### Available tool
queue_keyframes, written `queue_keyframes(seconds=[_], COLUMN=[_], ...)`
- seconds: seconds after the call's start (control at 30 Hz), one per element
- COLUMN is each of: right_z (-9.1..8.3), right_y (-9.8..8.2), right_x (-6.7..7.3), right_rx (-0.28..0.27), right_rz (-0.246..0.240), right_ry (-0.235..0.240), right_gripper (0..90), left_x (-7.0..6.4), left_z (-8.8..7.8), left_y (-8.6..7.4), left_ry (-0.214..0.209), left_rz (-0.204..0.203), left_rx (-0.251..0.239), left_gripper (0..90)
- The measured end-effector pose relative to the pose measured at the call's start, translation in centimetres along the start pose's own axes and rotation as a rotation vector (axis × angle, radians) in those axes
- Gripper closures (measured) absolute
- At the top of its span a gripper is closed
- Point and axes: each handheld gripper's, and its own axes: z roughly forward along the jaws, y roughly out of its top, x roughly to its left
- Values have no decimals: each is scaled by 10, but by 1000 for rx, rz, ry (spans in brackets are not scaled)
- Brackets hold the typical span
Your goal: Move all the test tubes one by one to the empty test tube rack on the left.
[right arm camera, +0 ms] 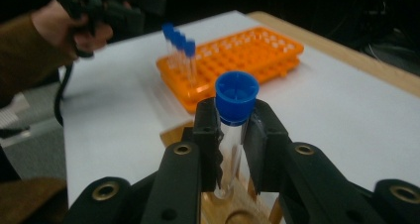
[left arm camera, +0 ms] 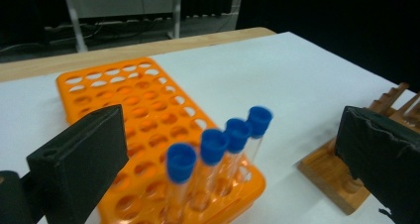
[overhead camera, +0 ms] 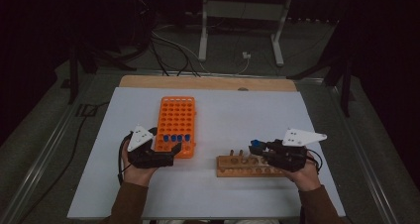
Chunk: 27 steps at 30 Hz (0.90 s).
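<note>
An orange tube rack (overhead camera: 177,122) lies left of centre on the white table, with several blue-capped tubes (overhead camera: 177,138) standing in its near row. My left gripper (overhead camera: 174,154) sits at the rack's near end, open, its jaws wide on either side of those tubes (left arm camera: 218,149). A wooden rack (overhead camera: 242,166) lies to the right. My right gripper (overhead camera: 258,147) hovers over it, shut on a clear blue-capped tube (right arm camera: 236,110) held upright above the wooden rack (right arm camera: 233,204).
The white table (overhead camera: 237,115) has open room at its far side and between the racks. A wooden strip (overhead camera: 208,82) edges its far side. Beyond it are a white stand's legs (overhead camera: 240,30) and floor cables (overhead camera: 173,50).
</note>
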Motion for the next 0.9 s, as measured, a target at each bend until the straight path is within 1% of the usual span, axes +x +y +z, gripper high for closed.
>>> queue_keyframes(seconds=[0.07, 0.13, 0.27, 0.37, 0.47, 0.63, 0.77, 0.9], right_z=[-4, -6, -5, -3, 2, 13, 22, 33], right_y=[5, 9, 15, 18, 20, 25, 28, 31], right_x=[-1, -1, -3, -7, -9, -8, -7, -6], right_rx=[-23, -38, -37, -43, -47, -40, -35, -29], right_rz=[-3, -2, -7, -2, 10, 9, 17, 33], right_ry=[-6, -6, -21, -33, -44, -48, -50, -45], right_gripper=[772, 772, 772, 772, 772, 772, 772, 771], left_x=[-4, -8, -16, -23, -31, -43, -54, -63], left_z=[2, 4, 11, 17, 24, 35, 43, 53], left_y=[4, 7, 13, 16, 19, 24, 28, 31], left_ry=[-12, -20, -46, -66, -85, -113, -123, -142], left_rz=[8, 13, 33, 50, 65, 83, 107, 116], left_rx=[-4, -18, -35, -34, -33, -27, -14, 0], left_gripper=[9, 9, 14, 16, 16, 16, 44, 67])
